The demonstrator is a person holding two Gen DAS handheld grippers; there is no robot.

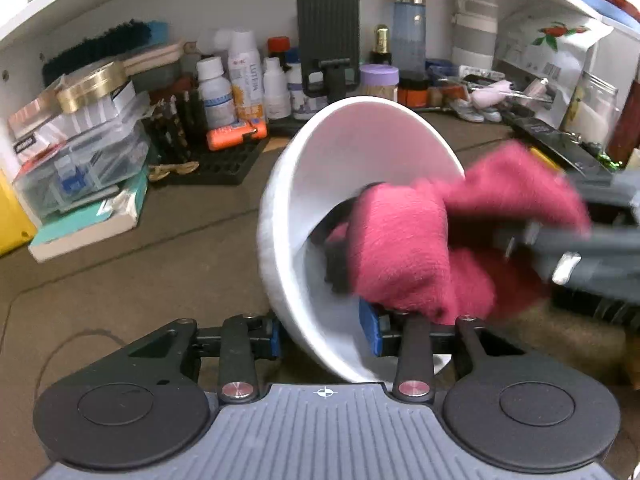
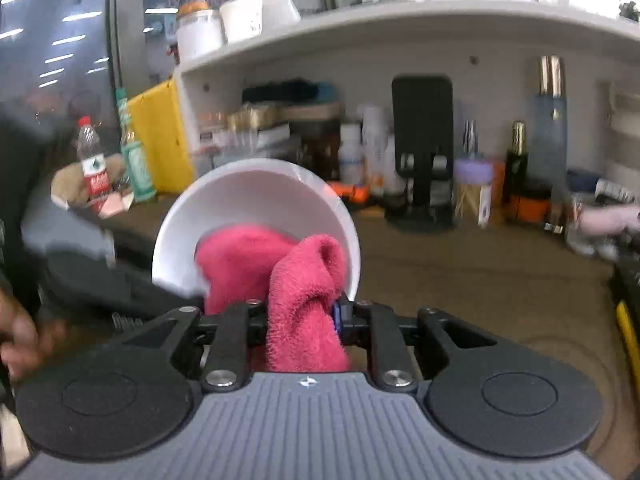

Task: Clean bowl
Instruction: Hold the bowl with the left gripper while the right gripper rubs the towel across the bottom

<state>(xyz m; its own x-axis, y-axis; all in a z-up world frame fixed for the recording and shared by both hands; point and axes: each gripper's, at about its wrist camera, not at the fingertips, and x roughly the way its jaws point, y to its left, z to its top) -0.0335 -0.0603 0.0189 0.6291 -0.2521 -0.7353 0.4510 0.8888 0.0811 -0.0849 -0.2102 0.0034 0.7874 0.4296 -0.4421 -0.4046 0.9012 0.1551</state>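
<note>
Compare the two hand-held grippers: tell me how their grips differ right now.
The left hand-held gripper clamps the white bowl by its wall, one pad outside and one inside; the right hand-held gripper pinches the pink cloth. The left holds the bowl tilted on its side; the right pushes the cloth into the bowl. Both are shut on something.

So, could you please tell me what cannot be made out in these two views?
- Bowl floor: covered by the cloth in both views.
- Right gripper fingertips: wrapped in cloth in the right wrist view, blurred in the left.
- Left gripper: its right finger is partly behind the cloth in the left wrist view.
- Bottle label: too small and blurred, right wrist view.
- Any dirt in the bowl: motion blur hides it.
</note>
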